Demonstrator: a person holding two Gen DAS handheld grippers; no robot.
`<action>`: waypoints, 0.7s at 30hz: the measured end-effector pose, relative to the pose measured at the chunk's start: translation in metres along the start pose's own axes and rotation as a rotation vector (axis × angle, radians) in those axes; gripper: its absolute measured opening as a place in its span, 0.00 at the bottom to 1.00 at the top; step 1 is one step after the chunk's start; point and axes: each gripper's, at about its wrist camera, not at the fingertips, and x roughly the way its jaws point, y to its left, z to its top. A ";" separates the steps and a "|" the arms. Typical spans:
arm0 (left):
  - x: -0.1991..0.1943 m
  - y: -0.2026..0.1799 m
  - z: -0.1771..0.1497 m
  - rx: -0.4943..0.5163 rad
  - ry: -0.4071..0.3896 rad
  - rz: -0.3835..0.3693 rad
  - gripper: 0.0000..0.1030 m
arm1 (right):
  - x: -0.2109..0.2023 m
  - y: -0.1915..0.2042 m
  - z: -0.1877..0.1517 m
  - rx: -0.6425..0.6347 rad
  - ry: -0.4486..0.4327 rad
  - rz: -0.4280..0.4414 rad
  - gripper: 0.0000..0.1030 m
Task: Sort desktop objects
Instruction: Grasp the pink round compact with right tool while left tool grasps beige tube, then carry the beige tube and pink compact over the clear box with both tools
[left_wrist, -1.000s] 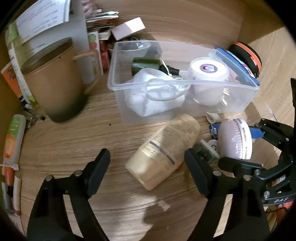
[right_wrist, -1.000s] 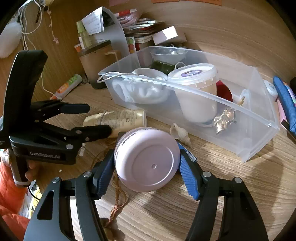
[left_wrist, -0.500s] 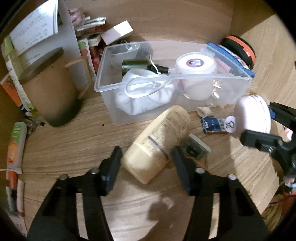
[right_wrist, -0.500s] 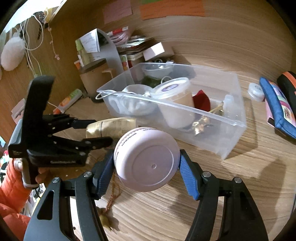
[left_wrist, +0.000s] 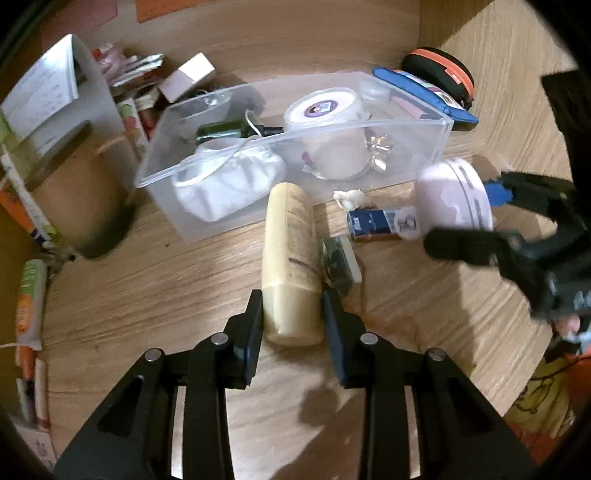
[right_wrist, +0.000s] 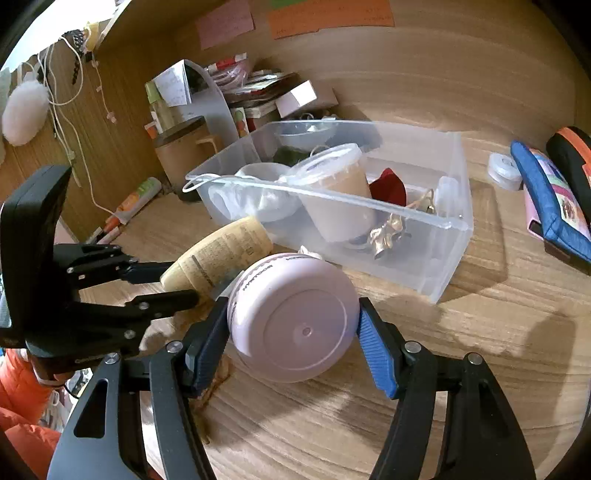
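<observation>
A cream lotion bottle (left_wrist: 290, 254) lies on the wooden desk, pointing at the clear plastic bin (left_wrist: 436, 147). My left gripper (left_wrist: 293, 321) is shut on the bottle's near end; in the right wrist view it grips the bottle (right_wrist: 221, 254) from the left (right_wrist: 181, 280). My right gripper (right_wrist: 291, 332) is shut on a round lilac jar (right_wrist: 295, 321) and holds it above the desk in front of the bin (right_wrist: 454, 236). The jar (left_wrist: 454, 195) shows at the right in the left wrist view. The bin holds a white cloth (left_wrist: 229, 184), a lidded tub (left_wrist: 328, 136) and a dark bottle (left_wrist: 218, 129).
A small blue tube (left_wrist: 376, 223), a shell (left_wrist: 351, 197) and a small green block (left_wrist: 340, 260) lie beside the bottle. A brown canister (left_wrist: 74, 199) stands left. A blue pouch (right_wrist: 554, 206) and an orange-black case (left_wrist: 439, 70) lie right. Papers and boxes (right_wrist: 258, 92) pile behind the bin.
My left gripper moved forward and closed on the bottle's near end, and the bottle swung in line with it. My right gripper lifted the lilac jar higher.
</observation>
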 end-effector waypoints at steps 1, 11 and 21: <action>0.004 -0.002 0.004 0.002 0.003 0.001 0.29 | 0.000 0.000 -0.002 0.000 0.002 0.002 0.61; 0.029 -0.013 0.020 0.003 -0.007 -0.001 0.26 | -0.002 -0.011 -0.005 0.014 0.006 0.010 0.62; -0.001 0.002 0.016 -0.076 -0.070 0.005 0.26 | -0.004 -0.009 -0.001 0.000 0.003 0.004 0.62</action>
